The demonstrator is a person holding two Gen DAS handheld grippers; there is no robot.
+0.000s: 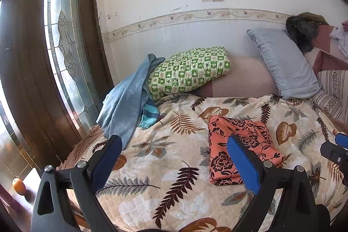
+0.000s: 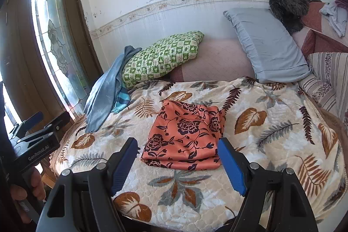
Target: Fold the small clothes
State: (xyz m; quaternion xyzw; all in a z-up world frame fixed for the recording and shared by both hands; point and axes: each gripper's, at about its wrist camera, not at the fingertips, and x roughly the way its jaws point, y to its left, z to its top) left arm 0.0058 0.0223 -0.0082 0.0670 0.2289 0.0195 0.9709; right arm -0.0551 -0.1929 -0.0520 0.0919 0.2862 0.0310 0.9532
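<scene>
The orange floral garment (image 2: 187,136) lies folded into a rough rectangle on the leaf-print blanket (image 2: 271,145) that covers the bed, near the blanket's middle, with its layered edges stacked at the near side. In the right wrist view the right tongs (image 2: 179,163) hang just above the blanket with their 2 blue pads spread wide, released and holding nothing; the near edge of the garment sits between the 2 pads, though I cannot tell whether either pad touches the cloth. In the left wrist view the left tongs (image 1: 174,158) are likewise spread apart and empty, hovering over the blanket to the left of the garment (image 1: 239,149), with the right pad overlapping the cloth in the picture. Each tool shows at the edge of the other's view: the left one at the far left of the right wrist view, gripped by a hand (image 2: 26,190), and a piece of the right one at the right edge of the left wrist view. Behind the blanket, a green checked pillow (image 2: 161,55) and a grey pillow (image 2: 267,45) lean by the wall. A blue cloth (image 2: 104,88) drapes over the bed's left side, touching the green pillow.
</scene>
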